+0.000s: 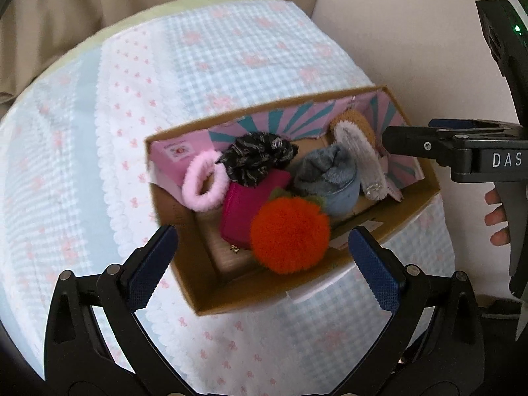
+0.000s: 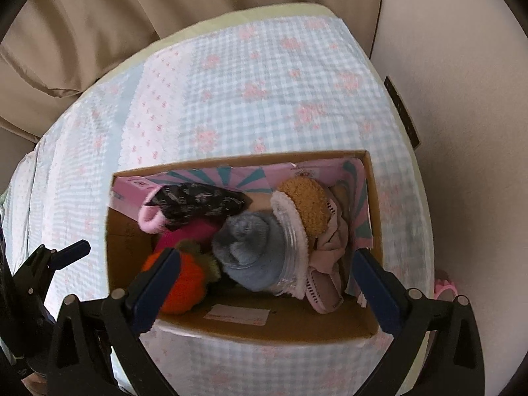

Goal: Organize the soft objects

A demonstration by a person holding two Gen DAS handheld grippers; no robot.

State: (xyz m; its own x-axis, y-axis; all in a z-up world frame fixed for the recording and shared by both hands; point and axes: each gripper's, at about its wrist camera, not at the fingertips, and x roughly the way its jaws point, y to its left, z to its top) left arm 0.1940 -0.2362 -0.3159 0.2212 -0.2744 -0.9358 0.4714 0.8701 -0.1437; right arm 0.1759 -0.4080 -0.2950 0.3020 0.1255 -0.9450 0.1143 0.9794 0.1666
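Observation:
An open cardboard box (image 1: 198, 283) (image 2: 283, 326) stands on the bed and holds soft things: an orange pompom (image 1: 290, 236) (image 2: 184, 283), a pink fluffy scrunchie (image 1: 204, 184), a black patterned scrunchie (image 1: 259, 158) (image 2: 198, 201), a magenta pouch (image 1: 244, 208), a rolled blue-grey sock (image 1: 330, 178) (image 2: 250, 250) and a tan slipper with white fleece lining (image 1: 356, 145) (image 2: 303, 208). My left gripper (image 1: 264, 264) is open and empty above the box's near side. My right gripper (image 2: 264, 283) is open and empty above the box; it also shows at the right of the left wrist view (image 1: 429, 145).
The box rests on a blue gingham quilt with pink bows (image 1: 231, 49) (image 2: 264, 82). Beige curtains (image 2: 99, 16) hang behind the bed. A pale wall (image 2: 462, 99) runs along its right side. A pink item (image 2: 445, 288) lies at the right edge.

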